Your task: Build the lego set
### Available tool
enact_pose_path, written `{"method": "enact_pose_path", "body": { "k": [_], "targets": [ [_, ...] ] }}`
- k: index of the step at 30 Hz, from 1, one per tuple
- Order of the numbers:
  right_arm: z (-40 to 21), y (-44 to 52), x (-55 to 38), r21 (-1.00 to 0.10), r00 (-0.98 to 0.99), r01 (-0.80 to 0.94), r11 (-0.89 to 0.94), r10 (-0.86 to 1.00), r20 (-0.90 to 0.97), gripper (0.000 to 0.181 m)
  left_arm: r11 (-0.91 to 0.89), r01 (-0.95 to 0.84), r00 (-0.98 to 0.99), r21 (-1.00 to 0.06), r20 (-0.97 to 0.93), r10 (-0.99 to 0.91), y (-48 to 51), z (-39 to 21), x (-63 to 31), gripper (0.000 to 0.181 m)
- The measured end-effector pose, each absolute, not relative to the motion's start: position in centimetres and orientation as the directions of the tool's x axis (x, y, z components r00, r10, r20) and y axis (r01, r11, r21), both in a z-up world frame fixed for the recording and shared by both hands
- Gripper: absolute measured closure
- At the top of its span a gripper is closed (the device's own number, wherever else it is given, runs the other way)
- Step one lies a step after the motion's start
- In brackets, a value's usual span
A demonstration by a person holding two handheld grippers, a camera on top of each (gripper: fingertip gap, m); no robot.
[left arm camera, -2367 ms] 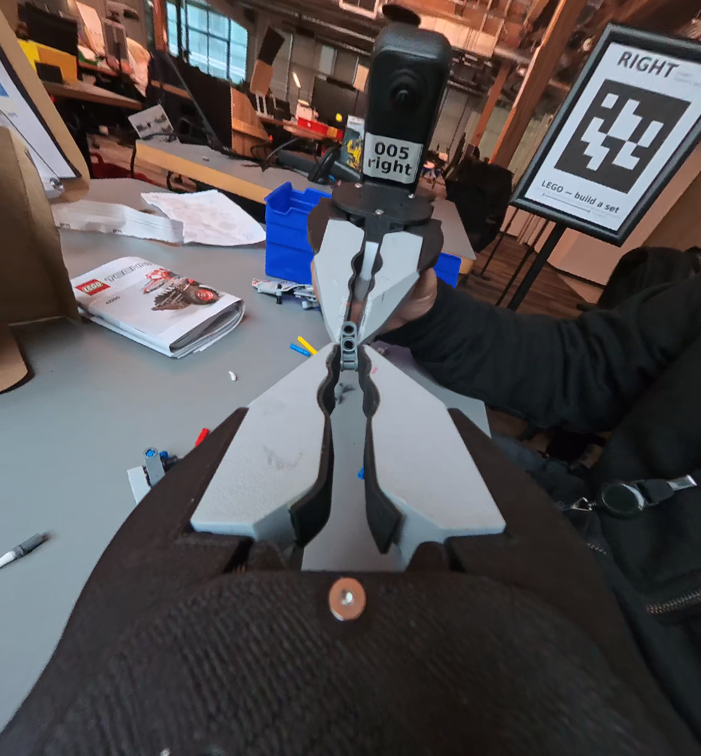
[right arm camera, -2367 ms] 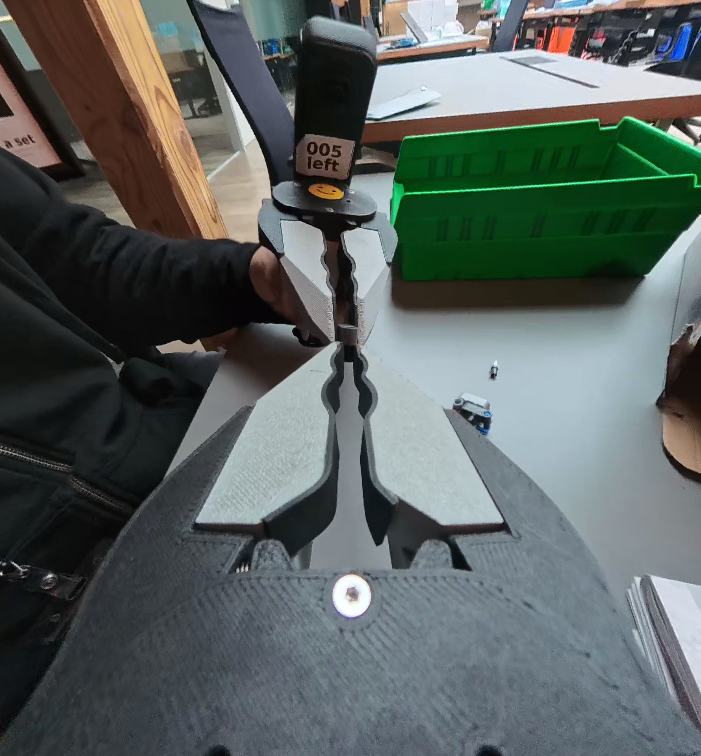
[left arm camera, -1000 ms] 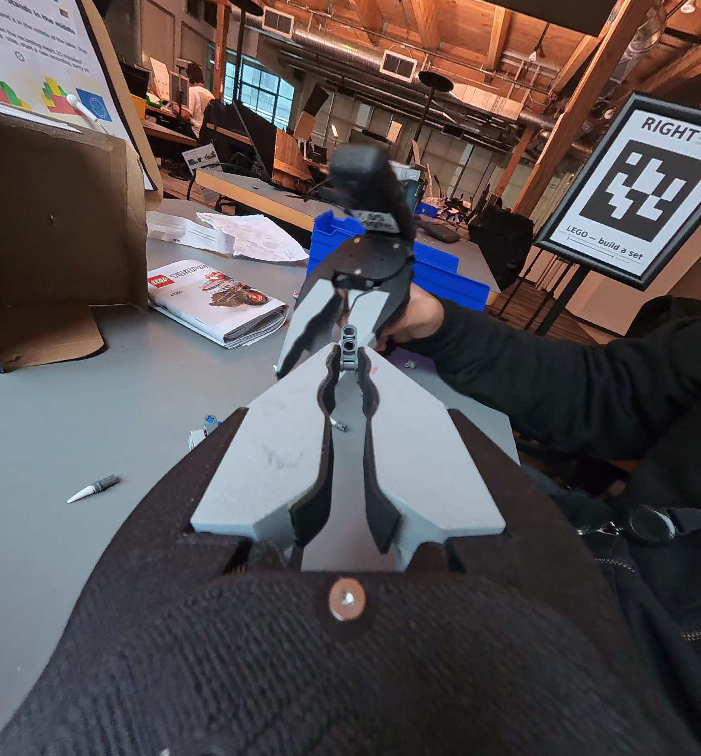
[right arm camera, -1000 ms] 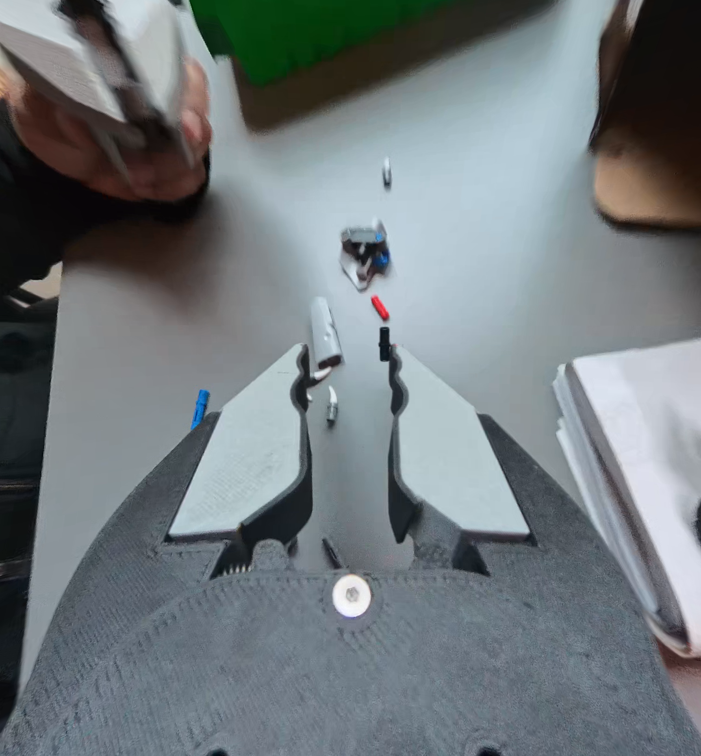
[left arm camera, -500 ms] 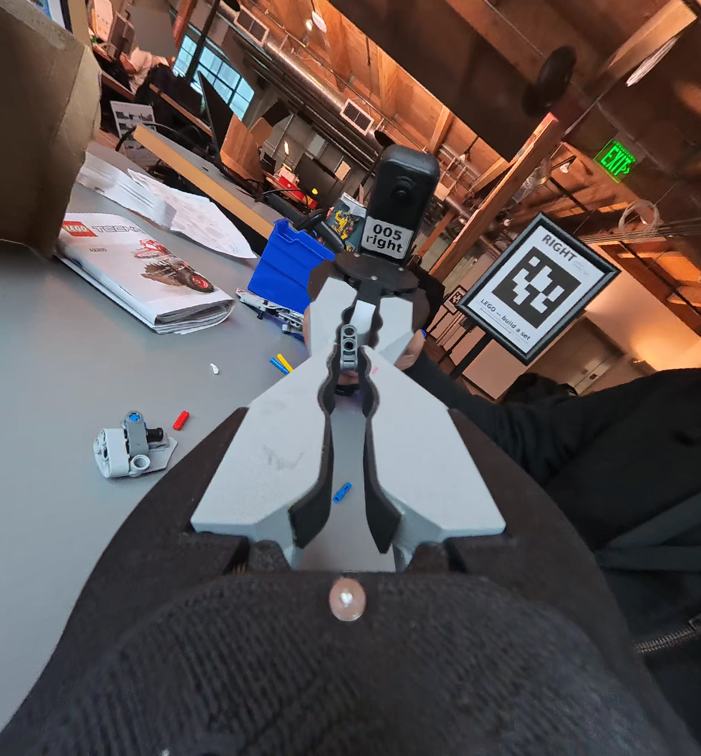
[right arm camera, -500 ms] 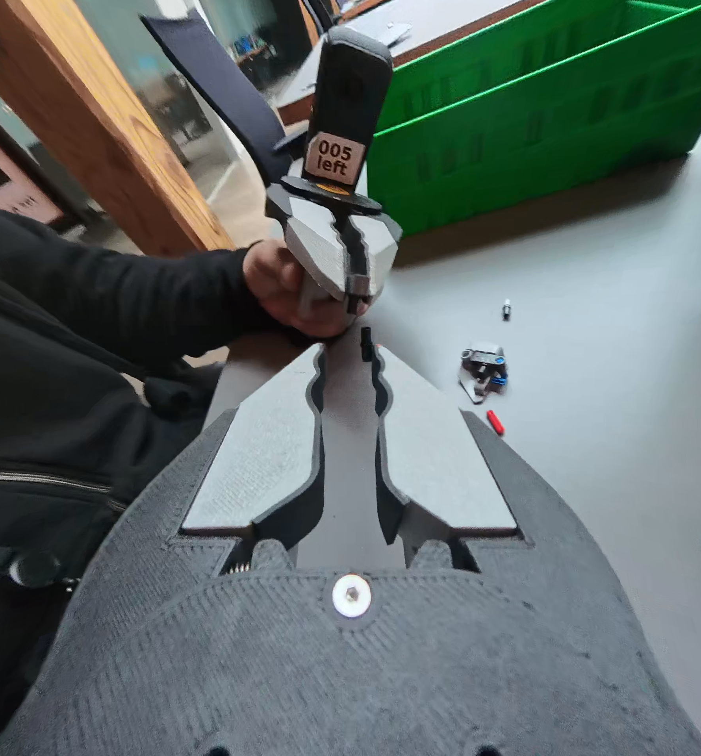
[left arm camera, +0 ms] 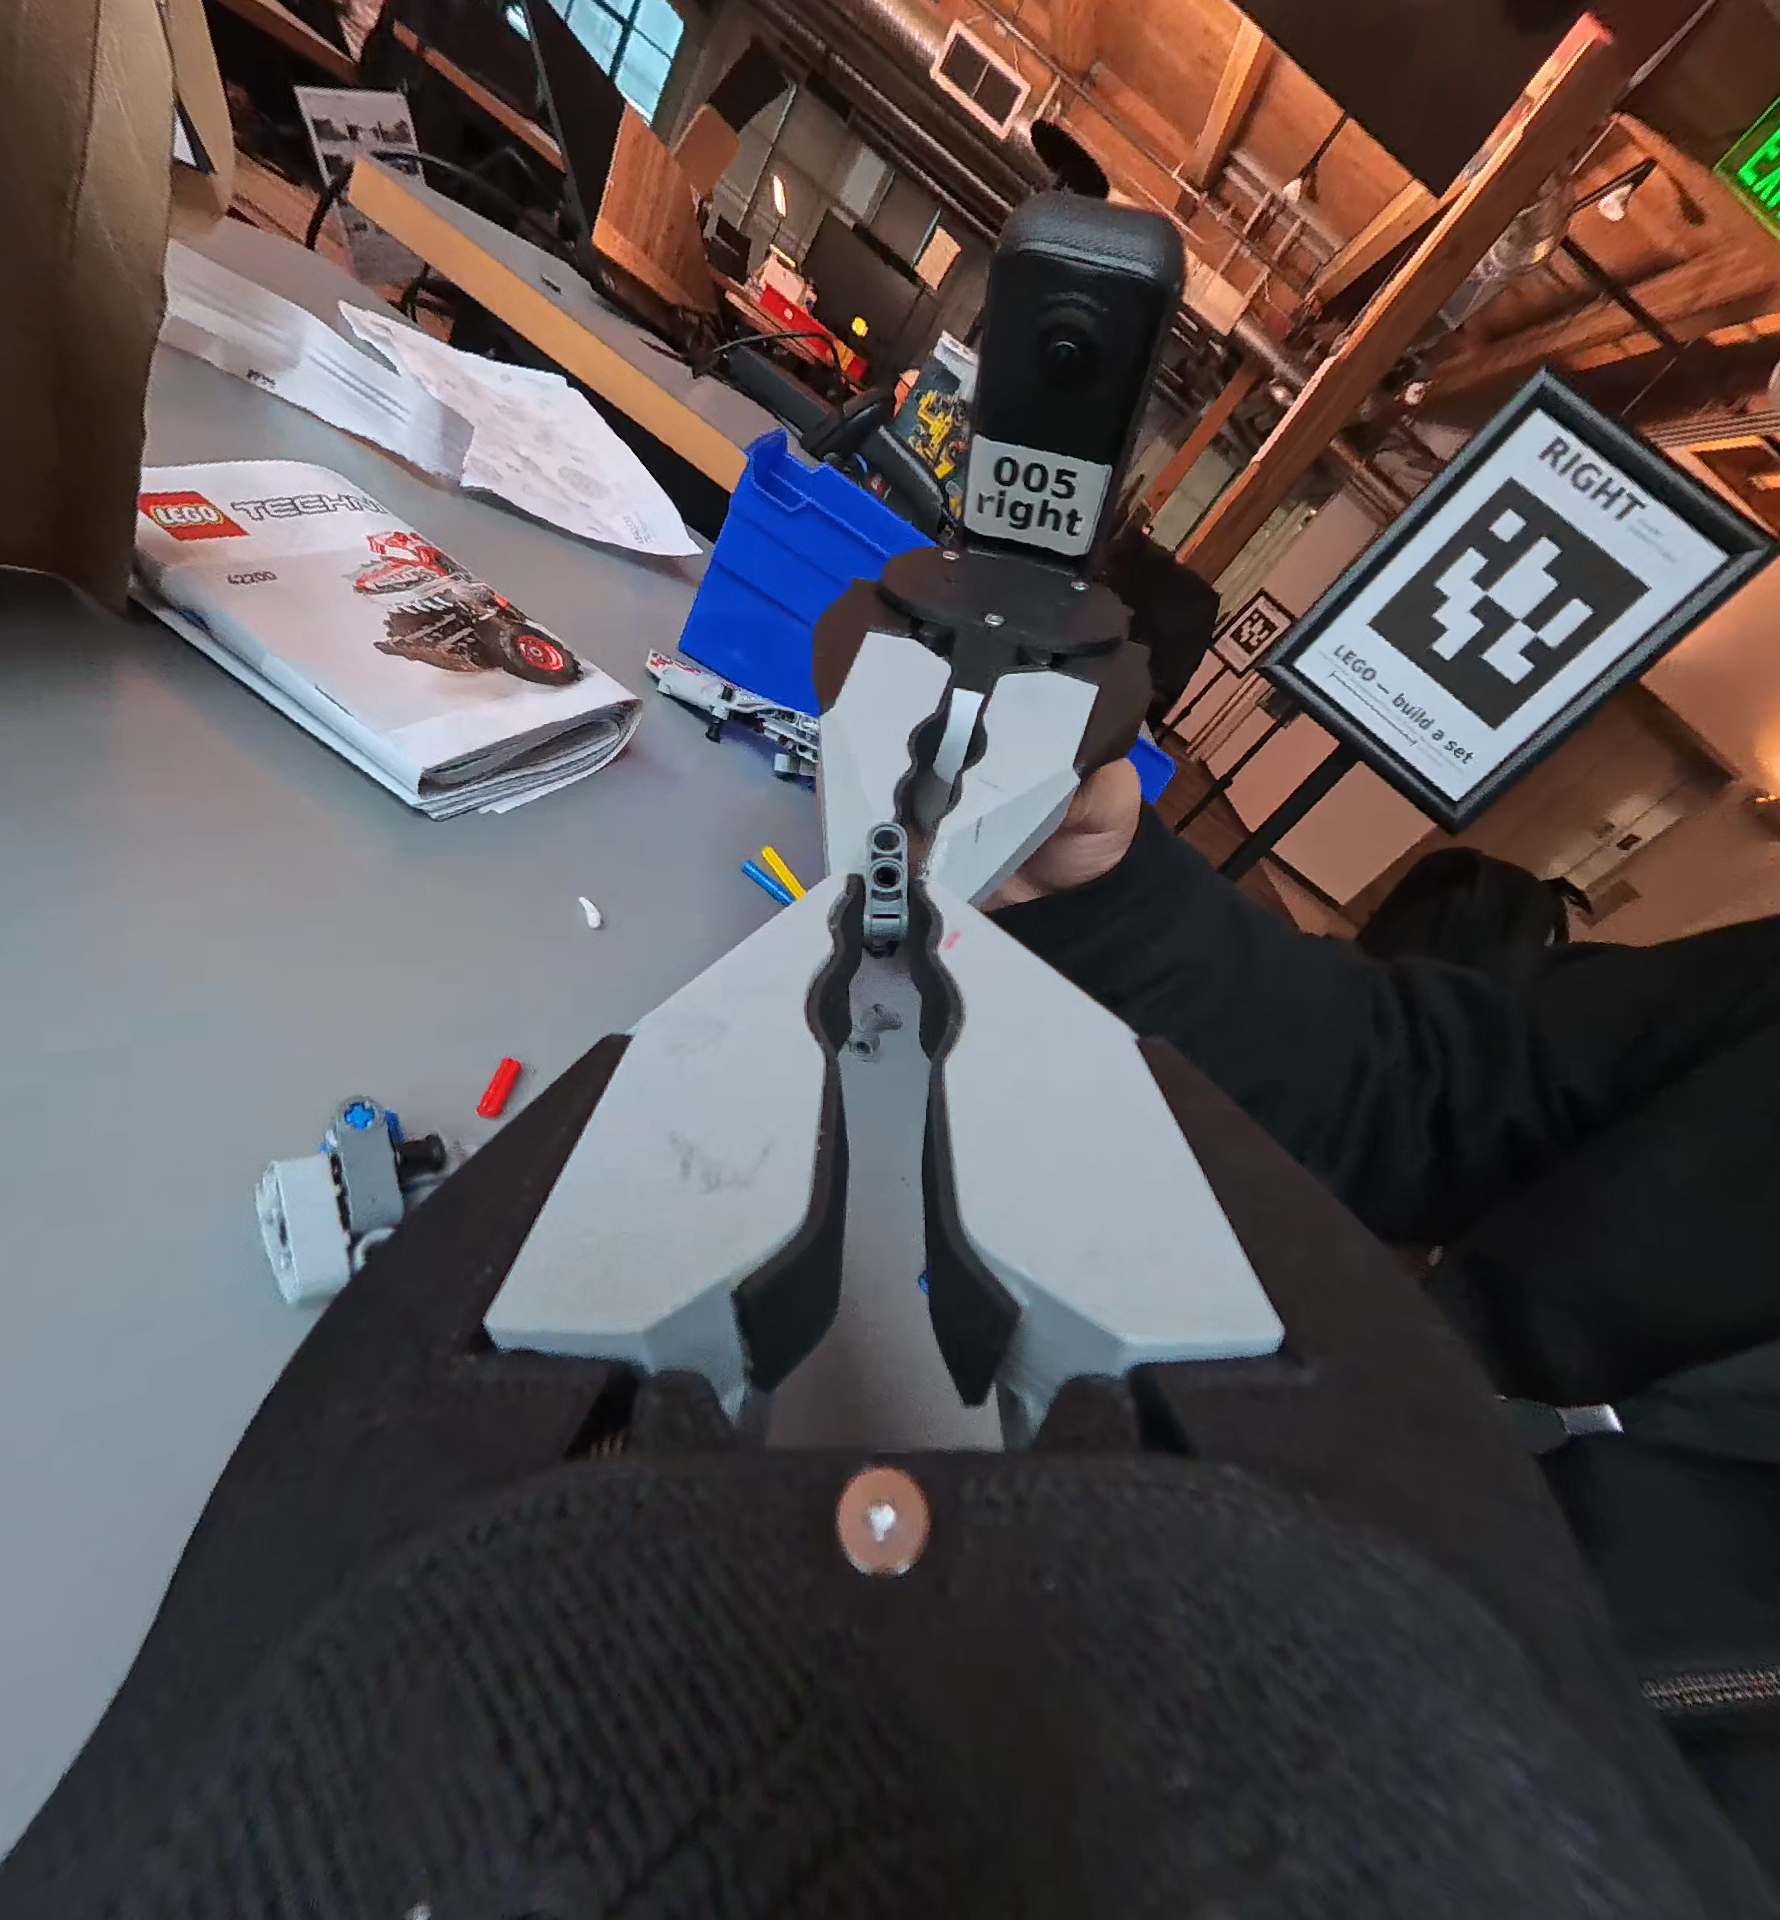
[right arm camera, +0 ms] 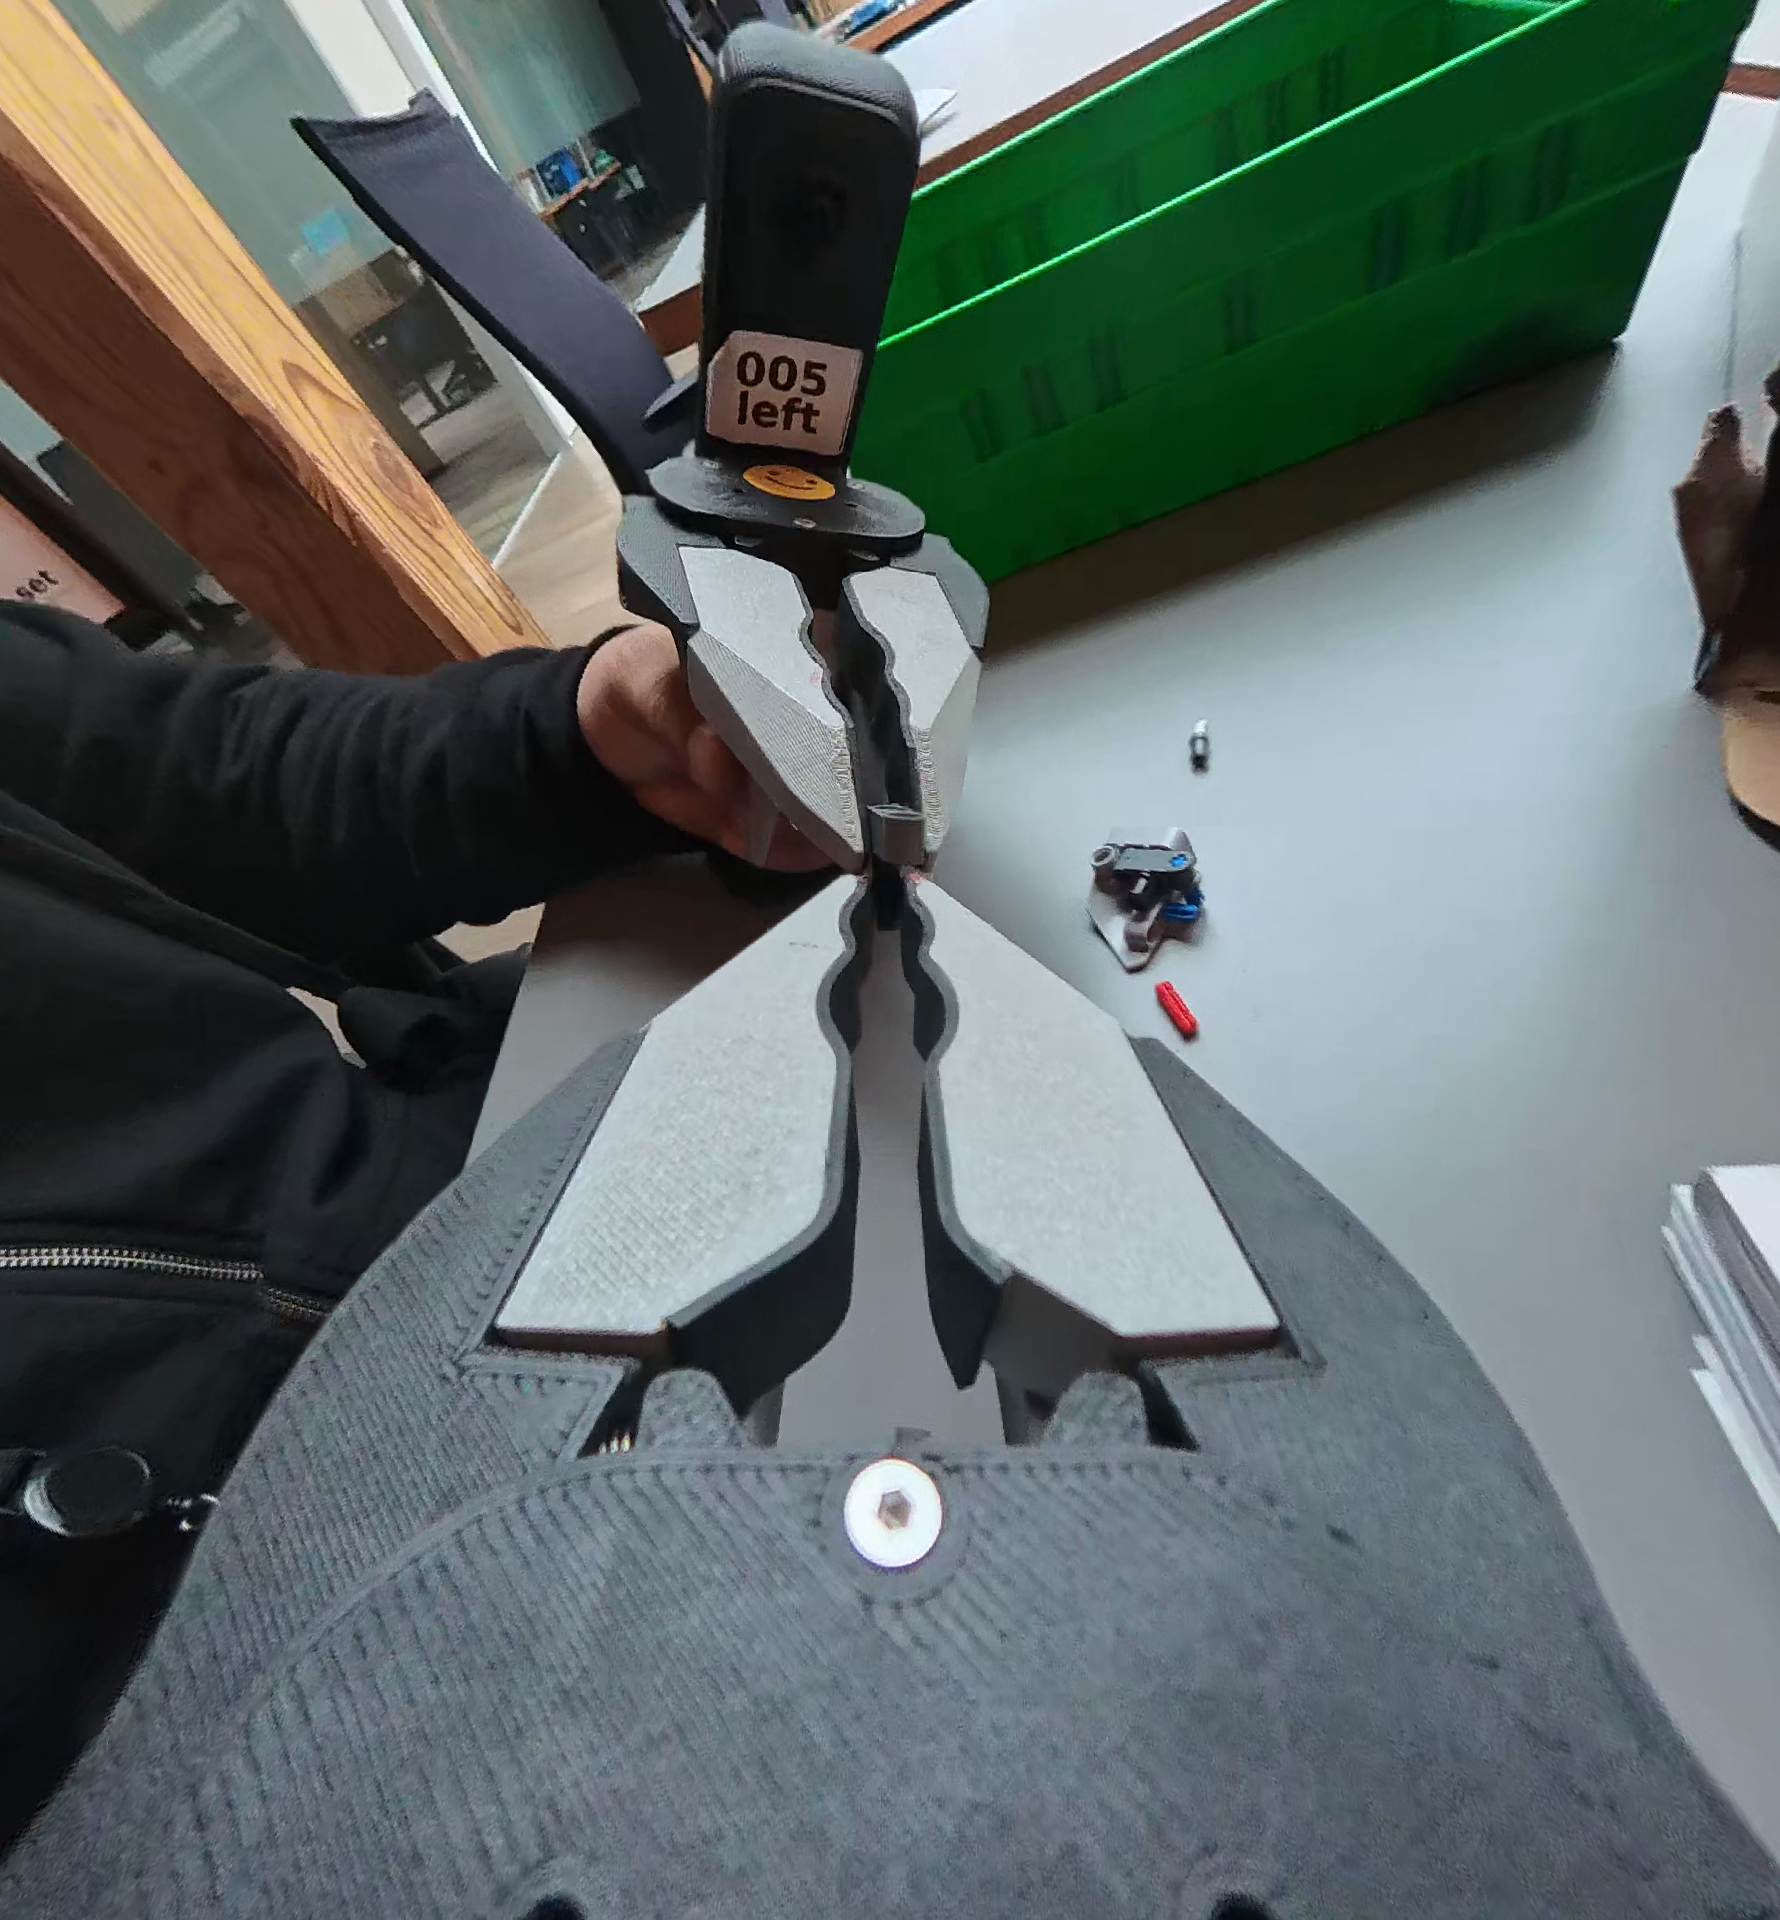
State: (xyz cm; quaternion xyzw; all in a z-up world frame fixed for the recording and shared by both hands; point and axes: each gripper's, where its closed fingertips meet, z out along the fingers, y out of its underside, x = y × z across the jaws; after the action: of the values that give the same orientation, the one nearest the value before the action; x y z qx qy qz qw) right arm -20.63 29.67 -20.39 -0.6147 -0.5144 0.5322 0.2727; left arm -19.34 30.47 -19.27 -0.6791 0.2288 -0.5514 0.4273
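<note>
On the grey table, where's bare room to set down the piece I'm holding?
Free: the table between the instruction booklet and the small grey assembly; also the stretch before the green bin. Crowded: around the red pin and the blue and yellow pins.

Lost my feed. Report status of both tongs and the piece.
Left tongs shut on grey connector. Right tongs shut on small black pin, tip to tip. Nothing between them.

Matt grey table (left arm camera: 190,935), wooden post (right arm camera: 190,343)
</note>
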Motion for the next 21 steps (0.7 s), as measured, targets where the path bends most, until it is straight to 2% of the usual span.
{"method": "enact_pose_path", "body": {
  "k": [11, 12, 14, 15, 17, 21],
  "targets": [
    [-21.1, 31.4, -19.4, -0.899, -0.007, 0.352, -0.260, 0.960, -0.280, 0.181, -0.571, 0.142, 0.202, -0.808, 0.589, -0.783, 32.1, -19.2, -17.5, 0.176],
    [-21.9, 31.7, -19.3, -0.884, 0.021, 0.397, -0.247, 0.965, -0.260, 0.181, -0.566, 0.146, 0.223, -0.811, 0.585, -0.780, 32.4, -19.3, -17.6, 0.175],
    [-24.6, 32.2, -18.6, -0.823, 0.074, 0.536, -0.188, 0.982, -0.175, 0.181, -0.495, 0.286, 0.224, -0.820, 0.560, -0.798, 33.3, -17.3, -19.2, 0.176],
    [-24.5, 31.9, -18.7, -0.829, 0.065, 0.527, -0.186, 0.982, -0.179, 0.181, -0.493, 0.302, 0.245, -0.816, 0.567, -0.787, 33.7, -17.2, -20.0, 0.176],
    [-22.3, 32.3, -18.8, -0.879, 0.062, 0.424, -0.219, 0.975, -0.213, 0.181, -0.550, 0.202, 0.269, -0.810, 0.586, -0.764, 33.6, -19.0, -19.9, 0.175],
    [-20.3, 32.8, -18.1, -0.917, 0.025, 0.312, -0.249, 0.967, -0.254, 0.180, -0.592, 0.225, 0.195, -0.774, 0.631, -0.751, 33.3, -18.7, -19.0, 0.176]
  ]
}}
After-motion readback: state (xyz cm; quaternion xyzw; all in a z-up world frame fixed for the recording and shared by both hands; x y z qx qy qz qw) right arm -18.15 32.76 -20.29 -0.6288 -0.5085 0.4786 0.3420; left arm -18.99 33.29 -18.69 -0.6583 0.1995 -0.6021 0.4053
